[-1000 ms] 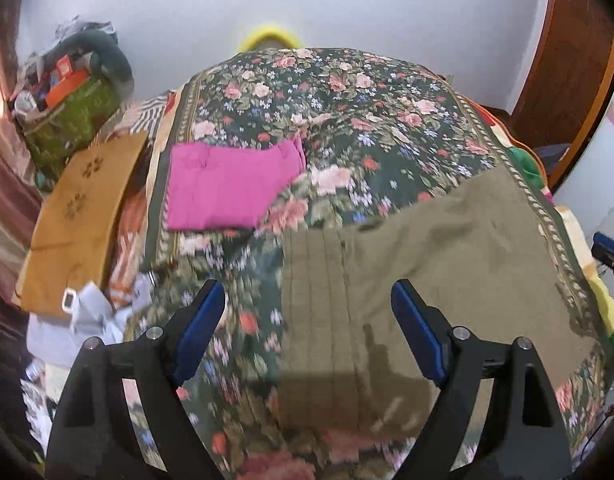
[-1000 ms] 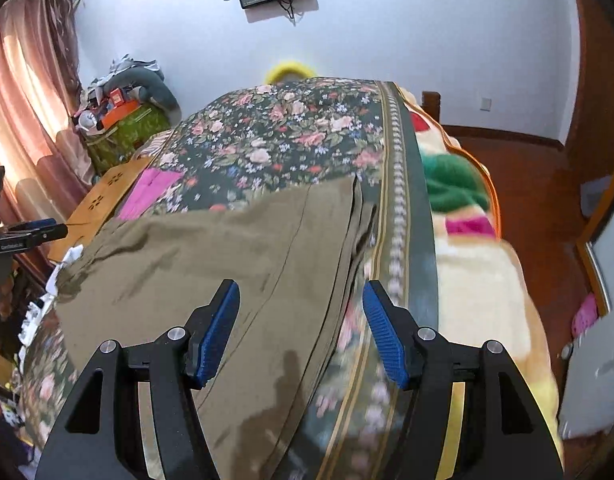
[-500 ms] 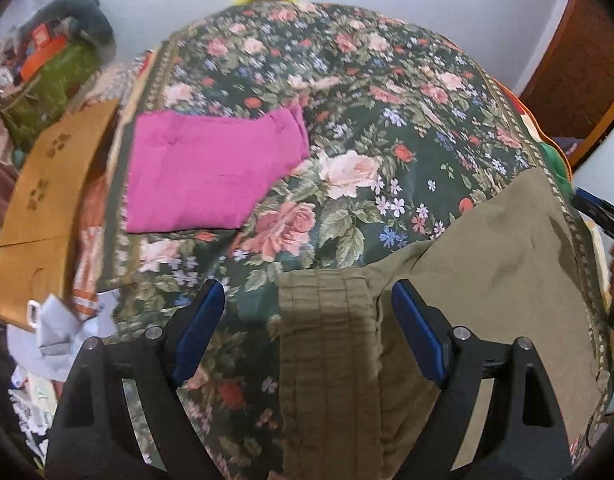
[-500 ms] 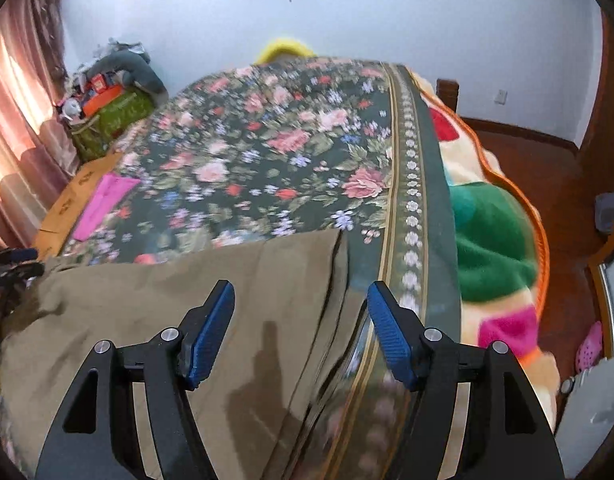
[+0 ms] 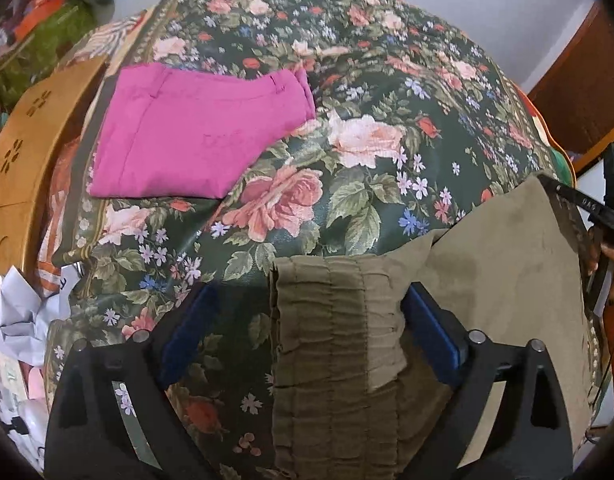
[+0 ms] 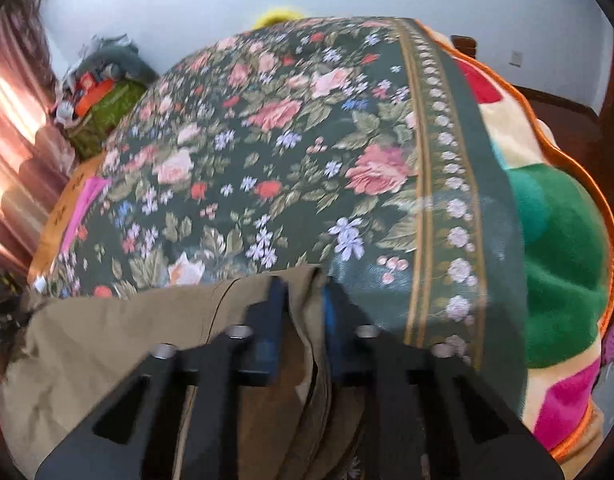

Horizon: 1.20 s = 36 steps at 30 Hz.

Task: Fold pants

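Bed [image 5: 367, 92] under a floral cover, bearing the olive pants [image 5: 503, 272] spread at its near edge. Pink garment [image 5: 195, 140], folded, well apart. Left gripper [image 5: 307, 320]: jaws spread, just opening wider, straddling the gathered waistband. Right gripper [image 6: 301, 312]: jaws just closed, pinching the pants' hem.

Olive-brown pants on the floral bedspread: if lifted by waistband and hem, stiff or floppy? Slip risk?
Likely floppy: the olive-brown pants lie draped flat on the floral bedspread, so the middle should sag. The gathered elastic waistband, between the open left gripper, looks thick, probably an easy bite. The right gripper has just closed on a stacked hem; inner layers might slip.
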Each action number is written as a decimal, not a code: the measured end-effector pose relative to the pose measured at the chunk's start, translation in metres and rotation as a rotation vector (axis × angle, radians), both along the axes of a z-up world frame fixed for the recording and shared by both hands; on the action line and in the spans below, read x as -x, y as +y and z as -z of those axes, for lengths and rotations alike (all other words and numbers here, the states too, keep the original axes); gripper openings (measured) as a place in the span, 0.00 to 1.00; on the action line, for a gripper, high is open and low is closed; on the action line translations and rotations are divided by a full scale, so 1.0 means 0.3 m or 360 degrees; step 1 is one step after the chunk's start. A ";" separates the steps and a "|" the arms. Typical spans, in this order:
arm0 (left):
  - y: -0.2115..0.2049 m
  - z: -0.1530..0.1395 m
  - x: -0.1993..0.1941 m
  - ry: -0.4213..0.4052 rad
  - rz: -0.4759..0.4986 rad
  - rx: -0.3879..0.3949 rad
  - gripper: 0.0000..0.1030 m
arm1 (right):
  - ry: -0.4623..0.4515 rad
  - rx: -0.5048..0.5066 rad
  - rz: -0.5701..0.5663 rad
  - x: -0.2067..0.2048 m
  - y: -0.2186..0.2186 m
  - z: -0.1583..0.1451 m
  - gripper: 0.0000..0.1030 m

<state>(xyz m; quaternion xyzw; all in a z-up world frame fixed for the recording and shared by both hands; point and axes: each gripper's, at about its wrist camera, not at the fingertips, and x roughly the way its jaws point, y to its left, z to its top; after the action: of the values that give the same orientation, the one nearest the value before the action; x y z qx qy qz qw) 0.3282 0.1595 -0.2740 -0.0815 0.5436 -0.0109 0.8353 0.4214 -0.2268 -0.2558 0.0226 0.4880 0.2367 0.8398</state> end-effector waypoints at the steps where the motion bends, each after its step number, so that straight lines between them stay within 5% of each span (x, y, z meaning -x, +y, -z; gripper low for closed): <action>1: -0.006 -0.006 0.004 -0.0021 0.0007 -0.0020 0.85 | -0.0012 0.0031 0.0000 0.001 0.004 0.004 0.08; 7: -0.029 -0.021 0.025 -0.0090 -0.0026 -0.0202 0.79 | -0.0113 0.0208 0.0010 0.005 0.033 0.011 0.06; 17: 0.007 -0.061 0.054 -0.0069 -0.0095 -0.0121 0.79 | -0.0187 0.0362 0.0030 0.025 0.040 -0.061 0.15; 21: -0.014 -0.139 0.077 -0.0127 -0.0049 -0.0158 0.79 | -0.0218 0.0204 -0.0016 0.082 0.030 -0.168 0.16; 28: -0.105 -0.270 0.106 -0.0261 0.0094 -0.0249 0.86 | -0.0310 -0.0027 -0.0167 0.200 0.142 -0.334 0.47; 31: -0.128 -0.285 0.106 -0.0261 0.0111 -0.0248 0.89 | -0.0307 -0.0089 -0.0244 0.236 0.218 -0.356 0.67; 36: -0.144 -0.256 0.082 -0.0185 0.0117 -0.0210 0.92 | -0.0227 -0.0135 -0.0377 0.274 0.353 -0.318 0.80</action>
<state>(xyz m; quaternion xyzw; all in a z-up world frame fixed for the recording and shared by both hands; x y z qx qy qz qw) 0.3037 0.1163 -0.1972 -0.0056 0.4965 -0.0104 0.8680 0.3391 -0.1207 -0.1605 -0.0165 0.4159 0.3558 0.8368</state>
